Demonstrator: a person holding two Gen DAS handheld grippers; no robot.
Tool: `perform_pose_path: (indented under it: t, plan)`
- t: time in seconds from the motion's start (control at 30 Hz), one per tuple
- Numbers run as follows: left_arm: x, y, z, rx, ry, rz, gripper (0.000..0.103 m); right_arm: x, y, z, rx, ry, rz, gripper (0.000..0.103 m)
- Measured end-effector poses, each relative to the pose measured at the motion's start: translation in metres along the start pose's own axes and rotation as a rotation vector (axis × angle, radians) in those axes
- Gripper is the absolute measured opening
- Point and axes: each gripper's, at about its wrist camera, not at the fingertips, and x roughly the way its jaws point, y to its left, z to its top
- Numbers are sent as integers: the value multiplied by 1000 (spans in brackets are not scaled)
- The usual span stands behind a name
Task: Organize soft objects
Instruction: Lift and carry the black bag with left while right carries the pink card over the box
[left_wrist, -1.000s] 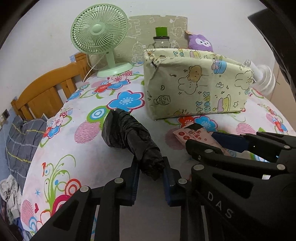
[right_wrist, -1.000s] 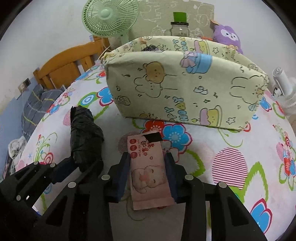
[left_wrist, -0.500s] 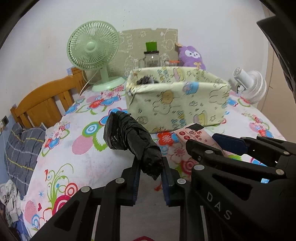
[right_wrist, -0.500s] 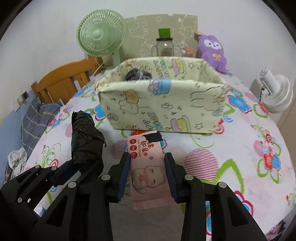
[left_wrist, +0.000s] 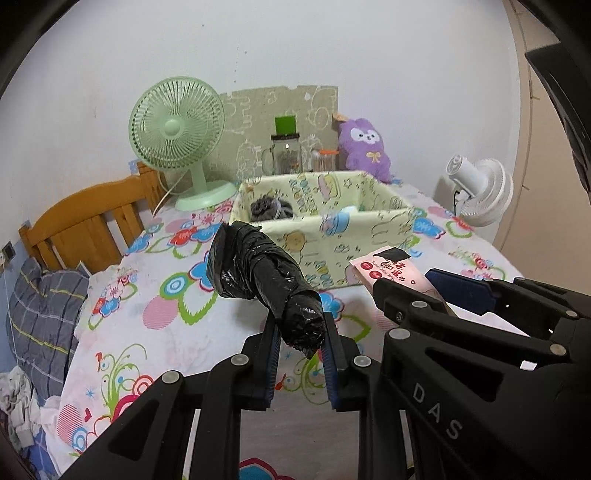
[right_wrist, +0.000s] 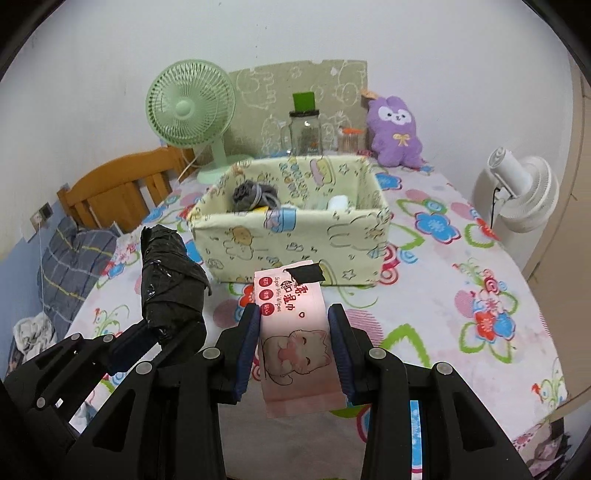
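Observation:
My left gripper is shut on a black plastic-wrapped roll and holds it above the table, short of the box. My right gripper is shut on a pink pack of wet wipes and holds it up beside the roll. The pale yellow cartoon-print fabric box stands on the table ahead of both; it also shows in the left wrist view. Inside it lie a grey bundle and a white item.
A green desk fan, a glass jar and a purple plush toy stand behind the box by the wall. A white fan stands at the right table edge. A wooden chair is at the left.
Both grippers have risen and drawn back from the box with their objects, so the box's inside now shows. Both grips are unchanged.

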Motion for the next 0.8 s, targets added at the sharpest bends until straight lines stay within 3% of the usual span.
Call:
perform_pose_path:
  t: [0.8]
  plan:
    - [-46,-22,47,9,-146,-48,20,-70,-19,37,24,-175,-41,41]
